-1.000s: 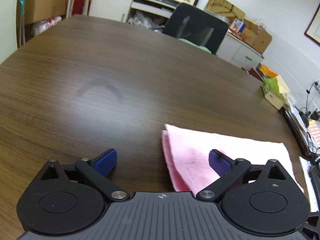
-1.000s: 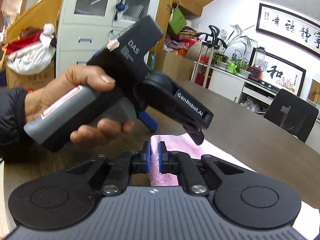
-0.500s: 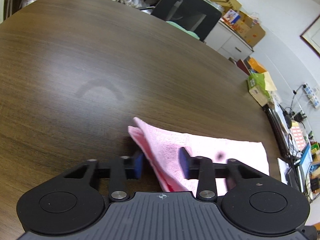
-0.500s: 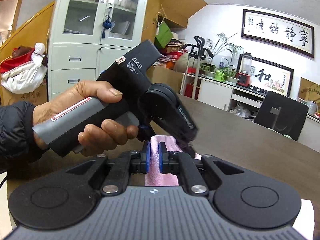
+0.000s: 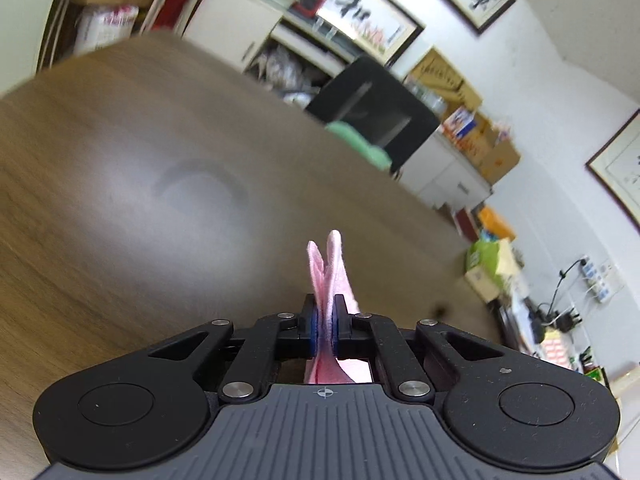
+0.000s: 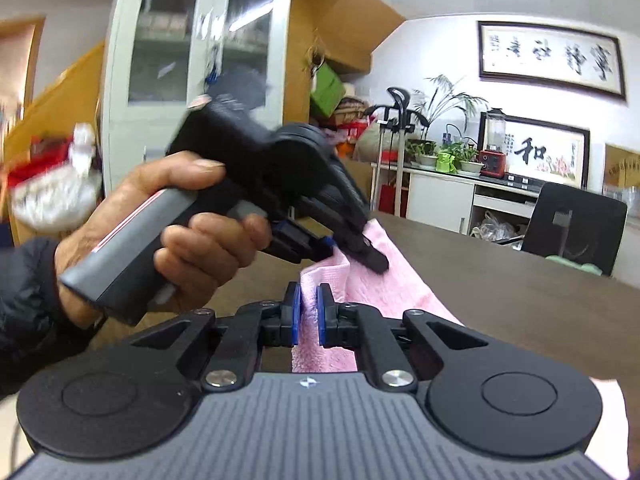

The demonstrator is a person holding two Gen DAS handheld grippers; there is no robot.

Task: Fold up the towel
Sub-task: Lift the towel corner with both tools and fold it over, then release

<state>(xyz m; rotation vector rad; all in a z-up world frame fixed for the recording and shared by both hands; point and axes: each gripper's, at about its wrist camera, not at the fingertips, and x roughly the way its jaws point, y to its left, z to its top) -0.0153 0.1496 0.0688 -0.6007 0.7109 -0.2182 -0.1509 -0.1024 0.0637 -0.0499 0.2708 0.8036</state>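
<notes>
A pink towel [image 5: 330,264] lies on the dark wooden table [image 5: 120,200]. My left gripper [image 5: 324,314] has its jaws closing on a doubled corner of the towel, and the blue pads press on the cloth, which sticks up beyond the tips. In the right wrist view, the left gripper [image 6: 345,250], held by a hand [image 6: 192,240], lifts that corner off the table. My right gripper [image 6: 308,300] is shut on a nearby edge of the towel [image 6: 400,280], which runs away to the right.
A black office chair [image 5: 376,116] stands at the table's far edge. A green box [image 5: 488,260] sits near the table's right edge, with cables and desk clutter beyond. White cabinets [image 6: 192,60], plants and cardboard boxes line the walls.
My left gripper went from wide open around the towel corner to shut on it, then rose with it. The right gripper stayed shut on the towel and shifted slightly.
</notes>
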